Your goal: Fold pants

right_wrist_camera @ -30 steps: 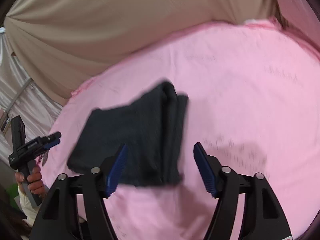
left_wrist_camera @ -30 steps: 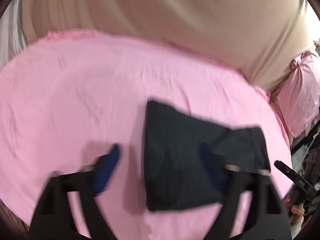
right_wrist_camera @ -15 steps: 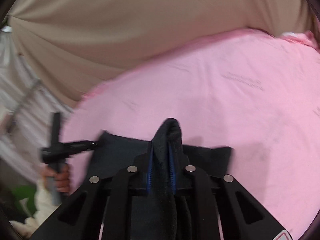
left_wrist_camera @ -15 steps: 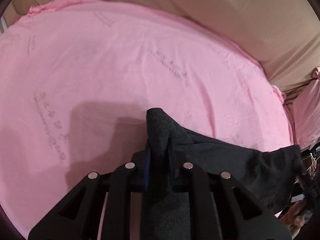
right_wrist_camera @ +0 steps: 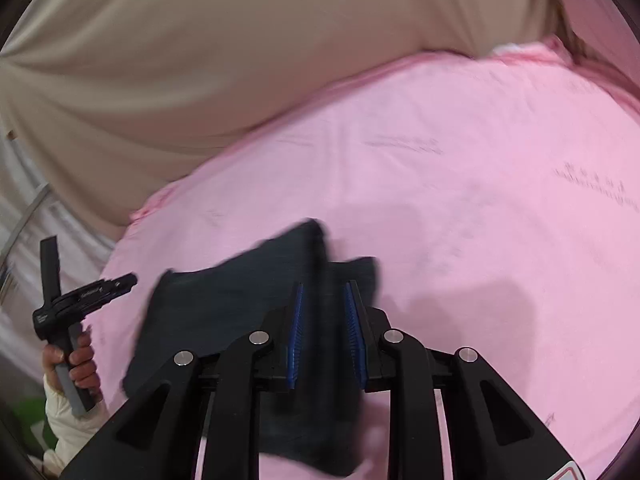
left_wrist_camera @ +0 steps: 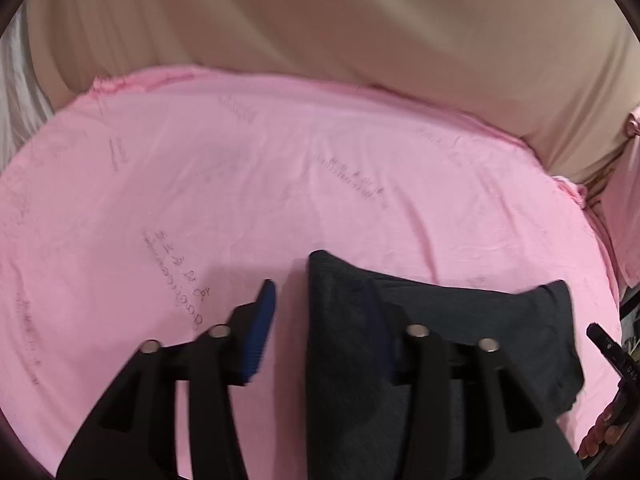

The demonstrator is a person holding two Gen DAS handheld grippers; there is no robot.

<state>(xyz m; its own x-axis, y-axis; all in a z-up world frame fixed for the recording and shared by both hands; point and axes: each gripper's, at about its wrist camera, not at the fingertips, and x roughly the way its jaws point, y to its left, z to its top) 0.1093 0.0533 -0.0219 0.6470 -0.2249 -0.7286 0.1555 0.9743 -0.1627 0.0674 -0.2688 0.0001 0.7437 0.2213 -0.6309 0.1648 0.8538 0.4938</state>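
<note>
In the left wrist view, the folded dark pants (left_wrist_camera: 436, 320) lie near the pink sheet's (left_wrist_camera: 280, 152) right edge; the left gripper (left_wrist_camera: 320, 320) is opening, pads clear of the soft knit cloth. In the right wrist view, the right gripper (right_wrist_camera: 323, 332) is opening astride the thick fold, apparently letting go.

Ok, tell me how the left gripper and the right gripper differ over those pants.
Gap: the left gripper stands wide, the right gripper narrow.
Cover: the left gripper straddles the edge of the pants, with one pad over the bare pink sheet. The right gripper has dark cloth all across its gap.
Shared: both have black frames and blue pads, both point down at the pants, and the jaws of both are opening.
</note>
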